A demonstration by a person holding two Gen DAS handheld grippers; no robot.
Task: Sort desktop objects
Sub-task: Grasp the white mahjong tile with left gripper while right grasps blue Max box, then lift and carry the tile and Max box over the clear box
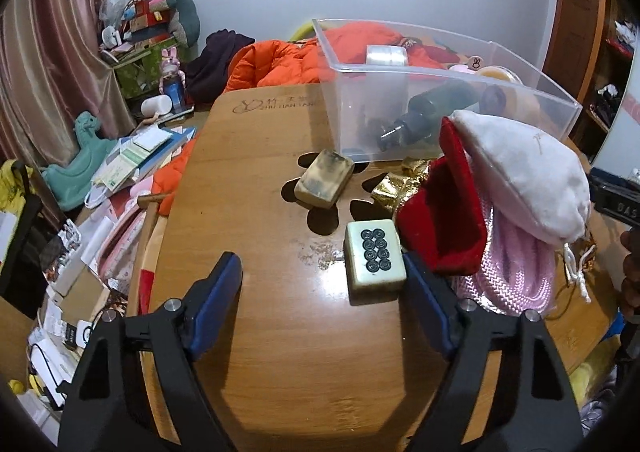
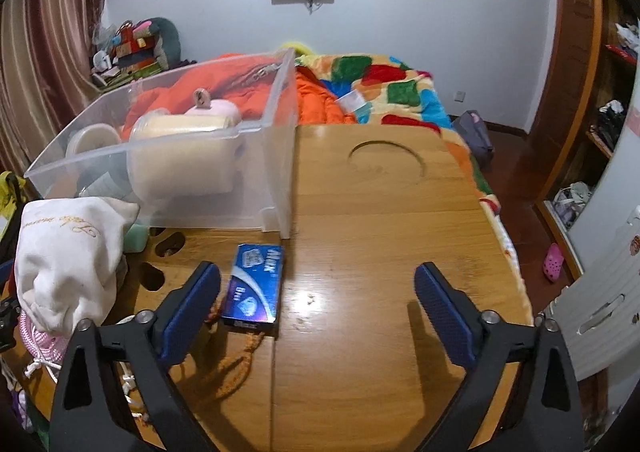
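A: Left gripper [image 1: 322, 280]?
B: Jaws wide apart, holding nothing; mahjong tile [image 1: 374, 254] on the bench [image 1: 260, 332] beside its right jaw.
A: Right gripper [image 2: 318, 292]?
B: Also gaping, empty; only its view shows the blue box [image 2: 254, 286]; clear bin [image 2: 180, 155] beyond.

A pale mahjong tile [image 1: 374, 254] with eight dark circles lies face up on the table [image 1: 280, 332]. Beyond it a grimy tan block [image 1: 324, 179] lies flat over the cutouts. Crumpled gold foil [image 1: 390, 189] sits beside an open red velvet box [image 1: 448, 211], with a white drawstring pouch [image 1: 524, 175] draped over pink rope [image 1: 516, 272]. A blue card box [image 2: 256, 284] lies flat before the clear plastic bin [image 2: 276, 155], which holds tape rolls and a dark bottle [image 1: 432, 111]
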